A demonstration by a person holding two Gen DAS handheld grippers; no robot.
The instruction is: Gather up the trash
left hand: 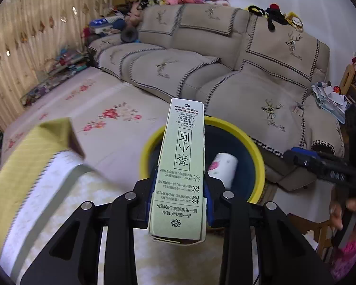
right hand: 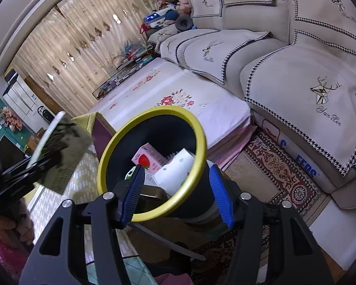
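My left gripper (left hand: 180, 190) is shut on a tall pale green carton (left hand: 181, 163) with black Chinese print, held over the mouth of the dark bin with a yellow rim (left hand: 254, 147). A white floral paper cup (left hand: 223, 168) lies inside the bin. My right gripper (right hand: 178, 190) is shut on the bin's wall, one blue finger (right hand: 133, 194) inside the yellow rim (right hand: 121, 137), the other outside. The bin is tilted toward the camera; a pink strawberry carton (right hand: 149, 159) and a white cup (right hand: 178, 171) lie in it. The left gripper with the carton (right hand: 64, 152) shows at the left.
A table with a yellow-edged patterned cloth (left hand: 35, 166) is at the left. A beige sofa (left hand: 225, 76) with deer prints runs behind, a floral mat (right hand: 178, 104) in front of it, a patterned rug (right hand: 280, 173) below. Curtains (right hand: 71, 54) and clutter line the far wall.
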